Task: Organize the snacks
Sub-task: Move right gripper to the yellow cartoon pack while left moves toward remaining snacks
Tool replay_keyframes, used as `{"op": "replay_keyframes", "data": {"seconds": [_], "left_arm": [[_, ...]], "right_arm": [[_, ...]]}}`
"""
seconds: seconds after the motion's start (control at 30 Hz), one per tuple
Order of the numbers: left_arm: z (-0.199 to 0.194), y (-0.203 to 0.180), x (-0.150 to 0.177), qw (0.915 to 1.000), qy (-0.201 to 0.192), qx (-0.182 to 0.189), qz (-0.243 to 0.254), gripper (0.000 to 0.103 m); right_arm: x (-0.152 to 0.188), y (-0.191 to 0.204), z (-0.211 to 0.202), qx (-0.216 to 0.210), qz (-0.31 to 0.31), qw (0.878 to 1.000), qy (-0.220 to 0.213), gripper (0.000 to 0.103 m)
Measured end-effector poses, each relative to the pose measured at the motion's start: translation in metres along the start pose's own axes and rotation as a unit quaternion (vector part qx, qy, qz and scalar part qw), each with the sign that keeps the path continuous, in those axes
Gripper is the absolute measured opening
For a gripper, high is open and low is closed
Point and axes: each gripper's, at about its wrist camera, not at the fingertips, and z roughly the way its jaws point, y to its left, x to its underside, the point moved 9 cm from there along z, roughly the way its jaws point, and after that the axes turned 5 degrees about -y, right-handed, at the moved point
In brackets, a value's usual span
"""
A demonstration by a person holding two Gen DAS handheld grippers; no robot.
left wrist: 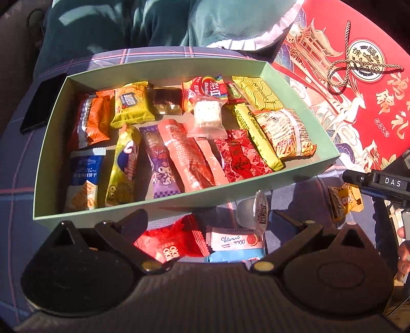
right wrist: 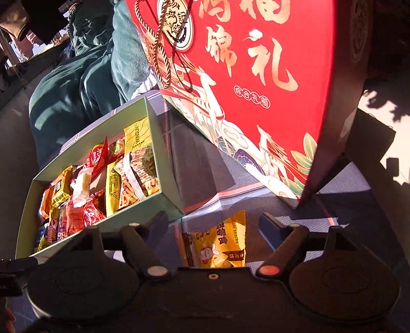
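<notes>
A pale green box (left wrist: 302,92) holds several snack packets. In front of it on the cloth lie a red packet (left wrist: 176,240), a pink and blue Vitamin C sachet (left wrist: 235,243) and a clear jelly cup (left wrist: 252,210). My left gripper (left wrist: 208,220) is open just above these three, touching none. A yellow snack packet (left wrist: 344,202) lies to the right. In the right wrist view my right gripper (right wrist: 214,225) is open with that yellow packet (right wrist: 217,243) between its fingers, not clamped. The green box (right wrist: 166,158) is to its left.
A large red gift box (left wrist: 358,76) with a gold cord lies behind and right of the green box, also in the right wrist view (right wrist: 256,76). A black phone (left wrist: 42,102) lies left of the box. A green cushion (left wrist: 153,20) sits behind.
</notes>
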Motion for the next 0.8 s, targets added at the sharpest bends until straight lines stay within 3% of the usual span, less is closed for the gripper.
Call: {"op": "replay_keyframes", "data": {"seconds": [0.03, 0.1, 0.13, 0.33, 0.43, 0.6, 0.63, 0.7, 0.73, 0.8], "left_arm": [[0.001, 0.001, 0.001, 1.0000, 0.001, -0.001, 0.000, 0.103], [0.003, 0.003, 0.005, 1.0000, 0.005, -0.004, 0.002, 0.103], [0.004, 0.003, 0.006, 1.0000, 0.007, -0.004, 0.002, 0.103], [0.013, -0.013, 0.008, 0.9996, 0.012, 0.001, 0.026, 0.103], [0.016, -0.027, 0.004, 0.9987, -0.001, 0.000, 0.051, 0.102], [0.029, -0.053, 0.004, 0.9974, 0.005, 0.021, 0.068, 0.094], [0.033, -0.056, 0.005, 0.9972, 0.006, 0.020, 0.072, 0.088], [0.041, -0.061, 0.010, 0.9966, 0.016, 0.021, 0.078, 0.057], [0.046, -0.061, 0.014, 0.9964, 0.025, 0.018, 0.079, 0.034], [0.045, -0.063, 0.019, 0.9960, 0.023, 0.023, 0.084, 0.031]], "right_arm": [[0.002, -0.001, 0.003, 0.003, 0.002, 1.000, 0.004, 0.065], [0.009, 0.000, 0.009, -0.002, 0.007, 1.000, 0.015, 0.046], [0.013, 0.002, 0.011, -0.007, 0.005, 1.000, 0.019, 0.042], [0.040, 0.038, 0.009, -0.049, -0.034, 0.997, 0.040, 0.037], [0.046, 0.051, 0.007, -0.053, -0.049, 0.997, 0.038, 0.028], [0.059, 0.050, -0.002, -0.070, -0.039, 0.996, 0.047, 0.025], [0.061, 0.048, -0.004, -0.073, -0.033, 0.996, 0.048, 0.025], [0.063, 0.042, -0.008, -0.077, -0.023, 0.996, 0.047, 0.025], [0.064, 0.041, -0.009, -0.079, -0.022, 0.996, 0.046, 0.025], [0.066, 0.038, -0.010, -0.082, -0.019, 0.995, 0.045, 0.026]]}}
